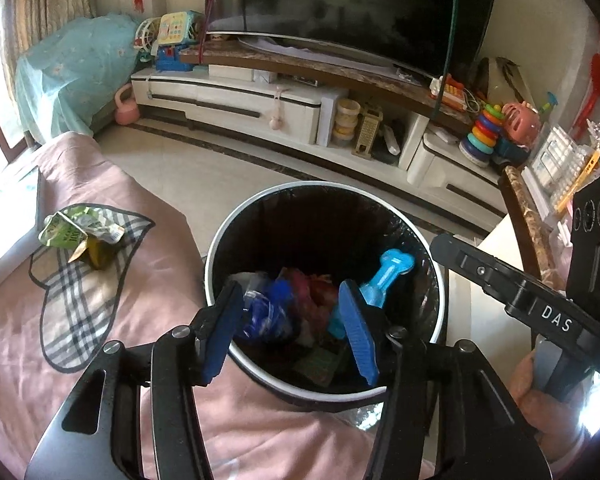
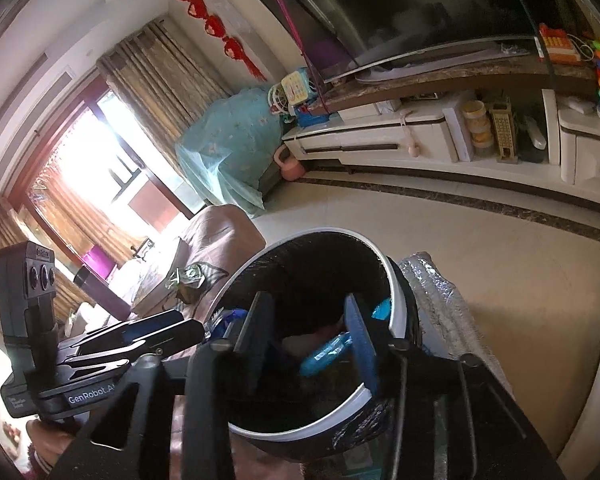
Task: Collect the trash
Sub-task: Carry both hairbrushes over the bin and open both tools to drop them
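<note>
Left gripper: nearest the lens, jaws spread, holding nothing, over the trash bin. Right gripper: likewise parted and empty above the rim. Bin: beside the pink-covered sofa, already holding wrappers and a blue plastic piece. Outstanding: crushed green carton, on the checked cloth near the sofa's left edge.

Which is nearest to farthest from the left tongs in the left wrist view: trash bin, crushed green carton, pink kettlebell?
From the left tongs:
1. Trash bin, directly under the open jaws.
2. Crushed green carton, left, on the checked cloth.
3. Pink kettlebell, far left, on the floor by the TV cabinet.
</note>
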Available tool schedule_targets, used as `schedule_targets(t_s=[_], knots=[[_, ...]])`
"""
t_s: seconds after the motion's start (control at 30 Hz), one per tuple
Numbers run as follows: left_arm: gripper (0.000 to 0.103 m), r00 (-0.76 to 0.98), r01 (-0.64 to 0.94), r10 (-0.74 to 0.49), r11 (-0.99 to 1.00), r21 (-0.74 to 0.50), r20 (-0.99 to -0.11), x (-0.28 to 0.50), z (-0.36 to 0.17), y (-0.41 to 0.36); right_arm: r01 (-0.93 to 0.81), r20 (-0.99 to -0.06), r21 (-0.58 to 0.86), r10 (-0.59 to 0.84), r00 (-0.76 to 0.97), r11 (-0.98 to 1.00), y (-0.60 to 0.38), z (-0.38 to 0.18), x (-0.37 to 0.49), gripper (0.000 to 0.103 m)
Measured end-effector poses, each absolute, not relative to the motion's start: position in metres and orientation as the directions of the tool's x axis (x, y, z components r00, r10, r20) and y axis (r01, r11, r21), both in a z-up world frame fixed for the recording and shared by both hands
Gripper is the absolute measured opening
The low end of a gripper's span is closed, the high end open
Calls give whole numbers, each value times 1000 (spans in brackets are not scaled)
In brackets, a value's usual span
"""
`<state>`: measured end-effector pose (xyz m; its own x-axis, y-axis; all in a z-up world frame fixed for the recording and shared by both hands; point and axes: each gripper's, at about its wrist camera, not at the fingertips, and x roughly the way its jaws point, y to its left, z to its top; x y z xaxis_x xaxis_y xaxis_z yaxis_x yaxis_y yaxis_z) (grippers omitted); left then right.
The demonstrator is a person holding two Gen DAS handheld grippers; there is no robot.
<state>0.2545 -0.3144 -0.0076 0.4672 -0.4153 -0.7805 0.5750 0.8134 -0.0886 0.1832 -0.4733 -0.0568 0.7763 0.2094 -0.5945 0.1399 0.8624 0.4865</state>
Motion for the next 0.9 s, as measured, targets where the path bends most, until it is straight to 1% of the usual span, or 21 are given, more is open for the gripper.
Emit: schedule_targets(t_s=[0.1,0.2,0.3,0.37,0.47,0.57,0.73,0.8,0.9], knots=[[52,469,570,-420,816,-97,-777,253,-5,-308,135,-587,491,212,781,861,-470,-54,180,43],[56,478,565,-421,820,-97,-771,250,-2,-302,131,-579,492,211,788,861,-469,-50,180,50],[60,484,558,-421,824,-100,-767,246,1,-296,127,-572,491,209,793,862,-465,-45,177,60],[61,490,553,-421,827,-101,-763,242,3,-291,126,-564,493,206,800,861,-463,-42,174,71],[63,499,545,-423,832,-105,-757,235,6,-283,124,-554,493,201,808,861,-458,-38,169,81],[67,511,538,-421,837,-104,-750,228,10,-275,121,-550,492,200,811,862,-453,-34,164,87],[72,540,524,-416,846,-94,-732,209,16,-261,120,-542,495,199,816,860,-441,-32,151,94],[75,549,519,-416,850,-94,-725,202,18,-255,119,-540,496,199,818,860,-438,-31,146,95],[75,559,513,-416,853,-95,-717,190,19,-246,115,-538,495,200,819,861,-431,-31,137,97]])
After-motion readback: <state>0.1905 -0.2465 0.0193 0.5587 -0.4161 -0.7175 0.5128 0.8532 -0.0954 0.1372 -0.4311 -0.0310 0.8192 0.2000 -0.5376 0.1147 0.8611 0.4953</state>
